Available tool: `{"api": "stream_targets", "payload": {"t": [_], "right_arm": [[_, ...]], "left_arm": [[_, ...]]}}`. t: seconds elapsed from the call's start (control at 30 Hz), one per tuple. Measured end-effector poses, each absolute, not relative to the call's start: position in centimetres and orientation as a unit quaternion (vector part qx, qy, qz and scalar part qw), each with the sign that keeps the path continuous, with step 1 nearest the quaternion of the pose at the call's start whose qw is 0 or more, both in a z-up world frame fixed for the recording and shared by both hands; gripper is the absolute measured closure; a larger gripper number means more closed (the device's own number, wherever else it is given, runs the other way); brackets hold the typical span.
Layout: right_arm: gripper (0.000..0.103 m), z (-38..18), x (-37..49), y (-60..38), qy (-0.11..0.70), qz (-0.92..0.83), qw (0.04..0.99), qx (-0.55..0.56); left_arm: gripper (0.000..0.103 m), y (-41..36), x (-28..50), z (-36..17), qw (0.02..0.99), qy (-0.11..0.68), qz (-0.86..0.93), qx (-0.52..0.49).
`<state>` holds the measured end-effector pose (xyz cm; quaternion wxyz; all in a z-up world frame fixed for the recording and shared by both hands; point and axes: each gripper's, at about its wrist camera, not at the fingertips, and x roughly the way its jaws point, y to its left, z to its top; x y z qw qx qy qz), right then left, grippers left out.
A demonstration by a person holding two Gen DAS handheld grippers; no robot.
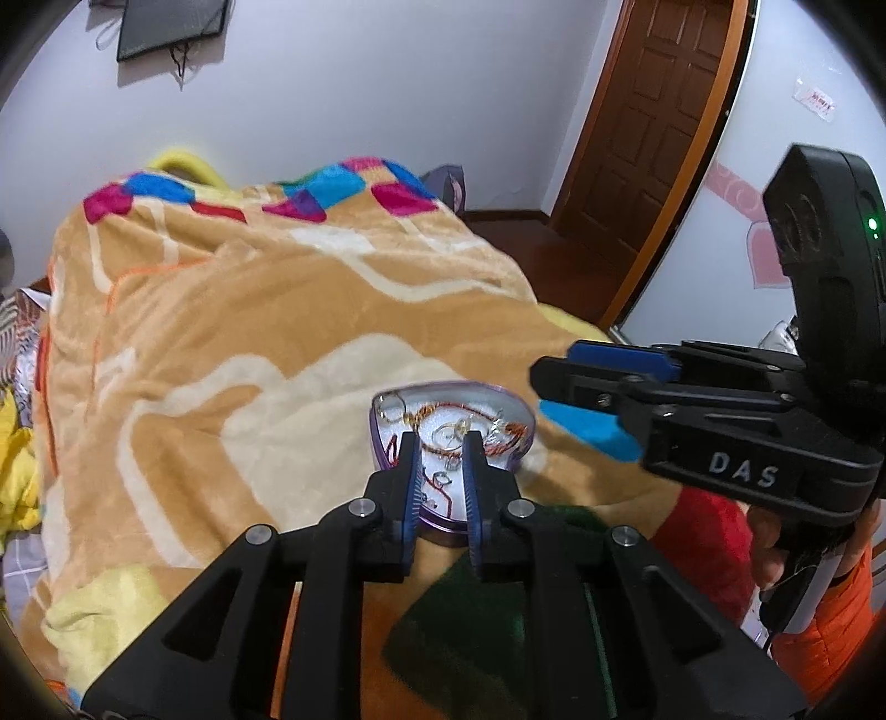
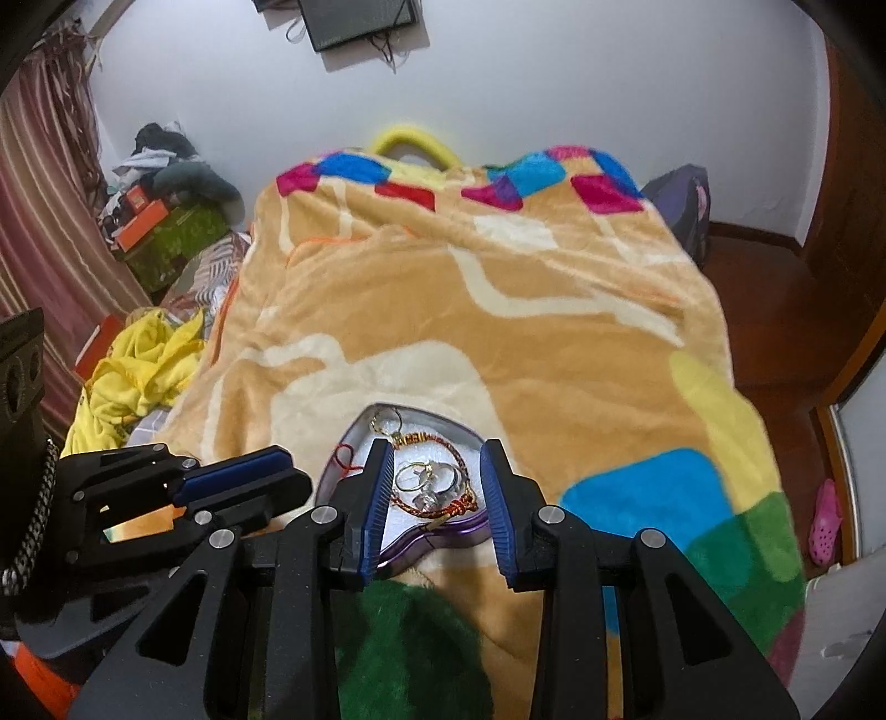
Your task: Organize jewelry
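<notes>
A heart-shaped jewelry tray sits near the foot edge of the blanket-covered bed; the left gripper and right gripper hover above it, fingers apart, holding nothing.

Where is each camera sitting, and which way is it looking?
Left wrist: rides the left gripper, looking along its fingers at the heart-shaped tray; the right gripper shows beside it.
Right wrist: rides the right gripper, facing the tray; the left gripper shows.
Shared: tray, blanket, wall screen.
</notes>
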<state>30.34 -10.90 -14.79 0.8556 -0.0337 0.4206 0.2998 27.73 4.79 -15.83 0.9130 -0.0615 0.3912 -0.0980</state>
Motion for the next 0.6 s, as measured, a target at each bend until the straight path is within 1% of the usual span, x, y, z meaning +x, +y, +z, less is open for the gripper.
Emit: {"api": "stream_targets", "payload": {"t": [0.07,0.2,0.3,0.37,0.43,0.57,0.6], "right_arm": [[0.074,-13.5,29.5,-11.5,0.406,0.296,0.864,-0.030],[0.074,-10.6,27.6,-12.7,0.369,0.286,0.884,-0.021],[0.074,-7.2,24.9,-13.8,0.320,0.279,0.906,-0.015],[0.074,-5.1,22.9,-14.6,0.282,0.275,0.919,-0.012],[0.074,-3.1,20.7,-15.3,0.244,0.272,0.931,-0.007],[0.074,0.7,15.6,-16.7,0.163,0.272,0.948,0.006],[0.074,1.5,14.1,-17.0,0.142,0.272,0.952,0.008]], "left_arm": [[0.084,4.8,26.8,-14.2,0.921,0.374,-0.091,-0.057],[0.084,4.6,24.4,-10.5,0.940,0.333,-0.073,-0.036],[0.083,4.3,21.9,-7.3,0.954,0.292,-0.063,-0.029],[0.079,4.1,20.1,-5.2,0.963,0.263,-0.056,-0.026],[0.071,3.8,17.8,-2.9,0.973,0.226,-0.047,-0.023],[0.063,3.2,13.1,0.6,0.987,0.156,-0.036,-0.024],[0.059,3.1,11.7,1.4,0.989,0.138,-0.034,-0.026]]}}
